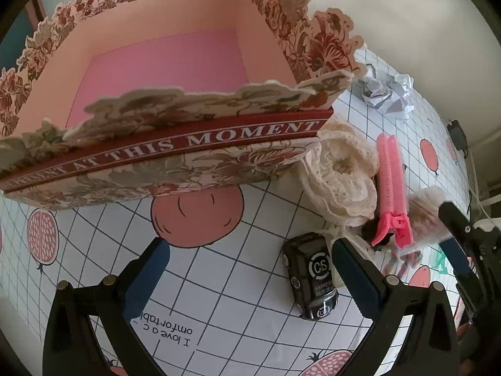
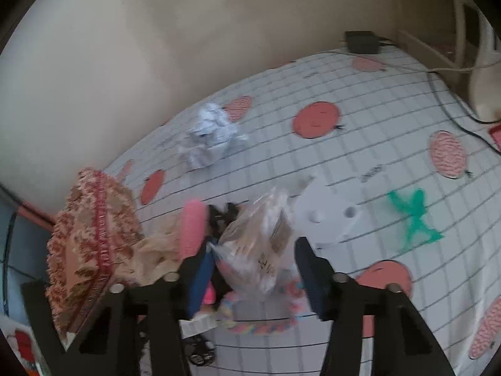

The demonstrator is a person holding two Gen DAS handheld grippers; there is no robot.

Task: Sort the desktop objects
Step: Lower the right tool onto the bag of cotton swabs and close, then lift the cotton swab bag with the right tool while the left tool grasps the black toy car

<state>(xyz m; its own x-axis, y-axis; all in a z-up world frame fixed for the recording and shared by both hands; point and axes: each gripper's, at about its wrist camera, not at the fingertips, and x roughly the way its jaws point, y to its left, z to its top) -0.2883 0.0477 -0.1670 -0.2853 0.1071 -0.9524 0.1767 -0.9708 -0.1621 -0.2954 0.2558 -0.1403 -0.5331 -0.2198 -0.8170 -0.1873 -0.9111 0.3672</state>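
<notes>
Clear plastic packet [image 2: 263, 250] sits dead ahead of the right gripper [image 2: 253, 269], standing between its two blue pads, long axis running away from the camera toward the desk's far edge. Left pad looks to be against the packet's side; right pad shows a gap. So jaws partly spread around the packet, not clamped as far as I can tell; right wrist view is blurred, so contact is a hedge. Packet is in the clutter just beside the floral box [image 1: 175, 100], near the desk's left side, with the pink hair clip [image 1: 391, 188] and cream lace bundle [image 1: 341, 175] touching or overlapping it. Right gripper is clearly nearer. Left gripper [image 1: 250, 269] hangs released over bare tablecloth [image 1: 238, 297], black toy car [image 1: 310, 275] just beside its right finger. Packet's base and the braided ring [image 2: 263, 322] under it are partly hidden.
</notes>
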